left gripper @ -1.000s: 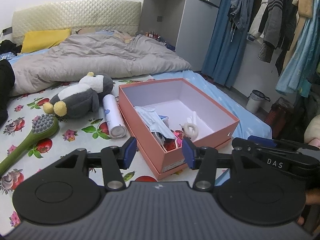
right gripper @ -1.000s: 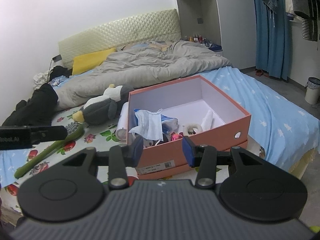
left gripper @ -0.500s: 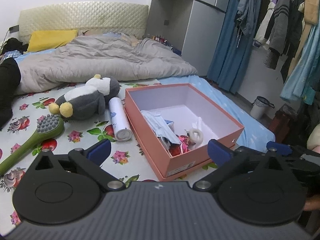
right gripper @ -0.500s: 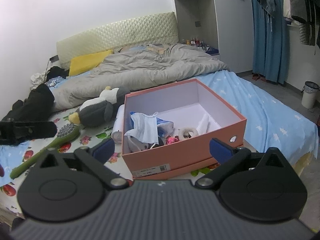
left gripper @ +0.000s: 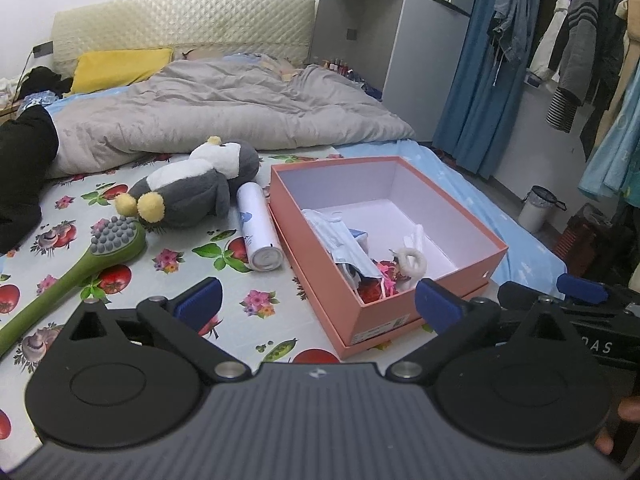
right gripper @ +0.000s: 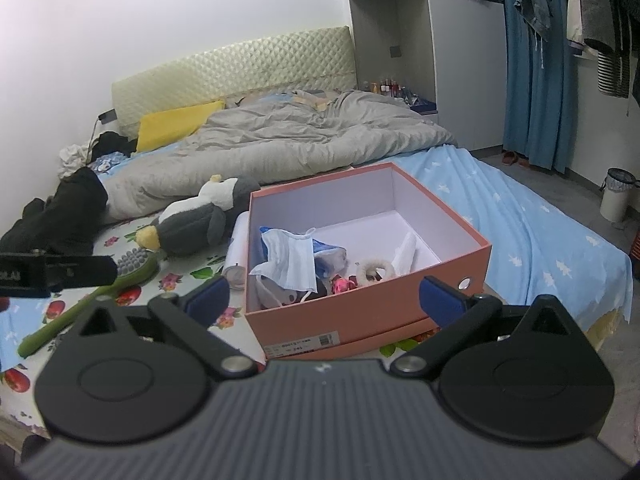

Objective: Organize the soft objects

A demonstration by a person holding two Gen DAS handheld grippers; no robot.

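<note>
tools [left gripper: 318, 300] [right gripper: 324, 294] spread empty; penguin [left gripper: 192, 188] beside box [left gripper: 320, 248]

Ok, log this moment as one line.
left gripper: open, empty | right gripper: open, empty | plush penguin: on bed beside box | stage: before pickup

left gripper [left gripper: 318, 302]: jaws just swung out wide, nothing between the blue pads, tilted down a bit
right gripper [right gripper: 326, 296]: same deal, just spread wide, empty
hand [left gripper: 616, 424]: fingertips peeking in around 4 o'clock, left view
</note>
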